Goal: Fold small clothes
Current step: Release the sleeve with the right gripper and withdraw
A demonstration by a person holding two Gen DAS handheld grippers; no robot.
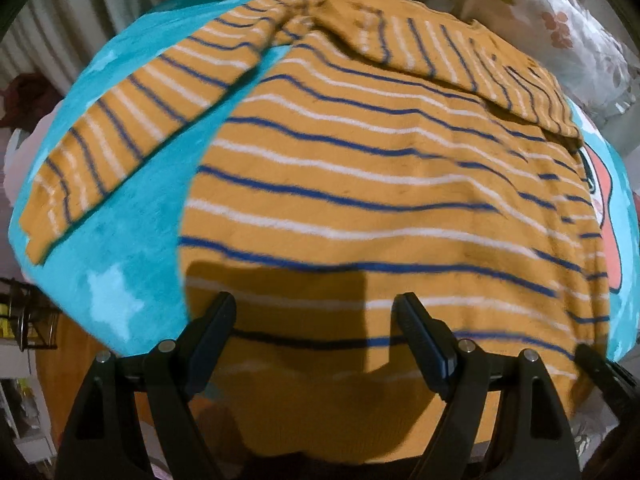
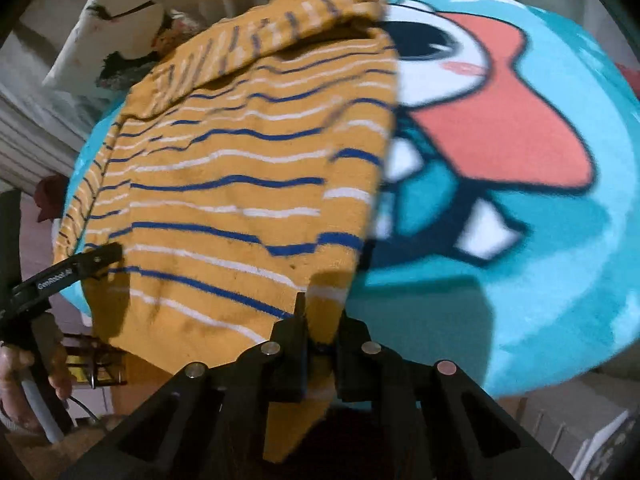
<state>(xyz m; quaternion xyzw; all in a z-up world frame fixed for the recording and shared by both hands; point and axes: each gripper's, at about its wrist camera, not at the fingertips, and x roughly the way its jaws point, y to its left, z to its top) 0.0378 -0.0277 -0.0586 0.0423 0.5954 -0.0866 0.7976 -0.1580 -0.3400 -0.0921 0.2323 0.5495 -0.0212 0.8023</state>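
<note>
A small mustard-yellow sweater with blue and white stripes lies on a turquoise cartoon blanket. Its right sleeve is folded across the chest; its left sleeve lies stretched out to the left. My left gripper is open just above the sweater's bottom hem, holding nothing. My right gripper is shut on the sweater's bottom right corner, which hangs over the blanket's edge. The sweater fills the left half of the right wrist view. The left gripper also shows there at the hem's left end.
The blanket has a big cartoon face with a coral beak and covers a rounded surface. Floral pillows lie behind it. A dark metal rack stands low on the left.
</note>
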